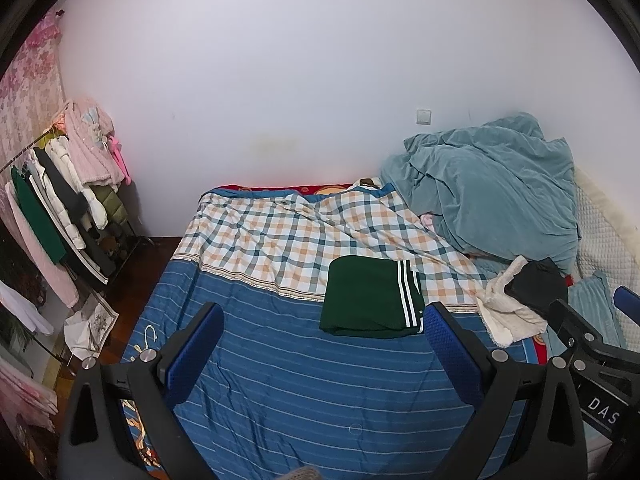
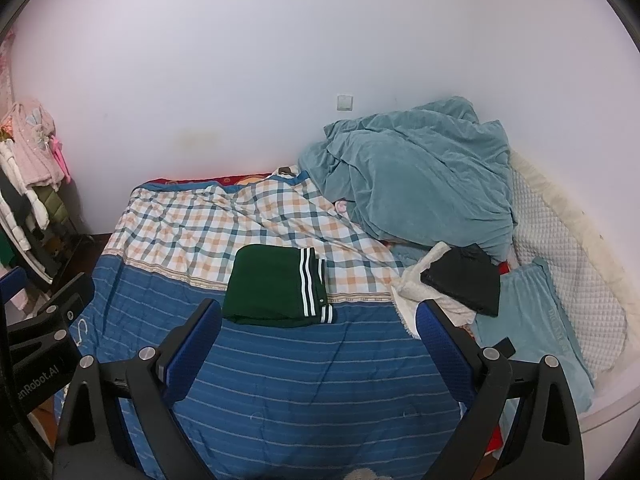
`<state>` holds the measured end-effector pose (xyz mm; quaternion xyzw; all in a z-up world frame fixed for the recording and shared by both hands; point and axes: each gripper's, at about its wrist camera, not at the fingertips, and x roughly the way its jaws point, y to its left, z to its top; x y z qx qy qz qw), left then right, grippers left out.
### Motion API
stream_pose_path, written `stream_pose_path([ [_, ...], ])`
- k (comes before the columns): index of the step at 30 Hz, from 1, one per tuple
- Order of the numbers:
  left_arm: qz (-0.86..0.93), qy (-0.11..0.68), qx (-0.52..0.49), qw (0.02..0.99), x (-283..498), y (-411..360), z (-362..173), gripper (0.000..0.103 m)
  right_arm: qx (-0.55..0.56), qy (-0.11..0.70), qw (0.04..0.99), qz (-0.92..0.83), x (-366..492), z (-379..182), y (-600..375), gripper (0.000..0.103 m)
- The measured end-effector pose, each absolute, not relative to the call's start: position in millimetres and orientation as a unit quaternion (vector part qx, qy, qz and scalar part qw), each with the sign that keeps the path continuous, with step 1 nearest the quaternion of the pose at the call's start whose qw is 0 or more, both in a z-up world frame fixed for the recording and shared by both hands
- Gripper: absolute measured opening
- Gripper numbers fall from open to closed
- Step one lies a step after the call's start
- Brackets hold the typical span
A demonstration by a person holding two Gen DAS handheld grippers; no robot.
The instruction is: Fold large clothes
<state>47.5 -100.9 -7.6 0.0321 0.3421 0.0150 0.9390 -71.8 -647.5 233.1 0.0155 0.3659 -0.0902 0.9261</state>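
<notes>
Left wrist: folded green garment (image 1: 370, 298) on bed (image 1: 280, 380) (both grippers (image 1: 324, 320) (image 2: 318, 318) spread, empty).

Folded garment (image 1: 366, 300) was dark green, white side stripes. Bedspread (image 1: 304, 380) was blue, thin pale stripes. Sheet (image 1: 288, 240) was white, orange, teal plaid. Blanket (image 1: 492, 188) was teal. Gripper pads (image 1: 194, 350) were blue.

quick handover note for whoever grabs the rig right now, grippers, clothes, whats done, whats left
Left gripper: open, empty, above the blue striped quilt.
Right gripper: open, empty, above the same quilt.
Done: green striped garment lies folded flat on the bed.
Left: the black garment and the white fleecy piece sit in an untidy heap to the right; they probably come next.
</notes>
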Motion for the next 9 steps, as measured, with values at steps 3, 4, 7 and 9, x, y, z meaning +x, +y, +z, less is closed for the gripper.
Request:
stream_pose_path([
  [3, 0.016, 0.341, 0.032, 0.939, 48.0, -101.4, -7.3, 0.102, 0.015, 0.366, 0.926, -0.09, -70.3, 232.8, -647.5, 0.099],
  [4, 0.016, 0.342, 0.032, 0.939, 50.2, -99.7, -6.3, 0.102, 0.015, 0.366, 0.926, -0.089, -69.8, 232.5, -647.2, 0.099],
  [7, 0.016, 0.341, 0.029, 0.94, 51.7, -97.9, -4.3, 0.102, 0.015, 0.366, 0.926, -0.089, -70.1, 232.6, -647.2, 0.099],
  [9, 0.015, 0.341, 0.031, 0.94, 55.1, -97.8, -2.6, 0.102, 0.016, 0.366, 0.926, -0.089, -69.1, 232.7, -646.9, 0.099],
])
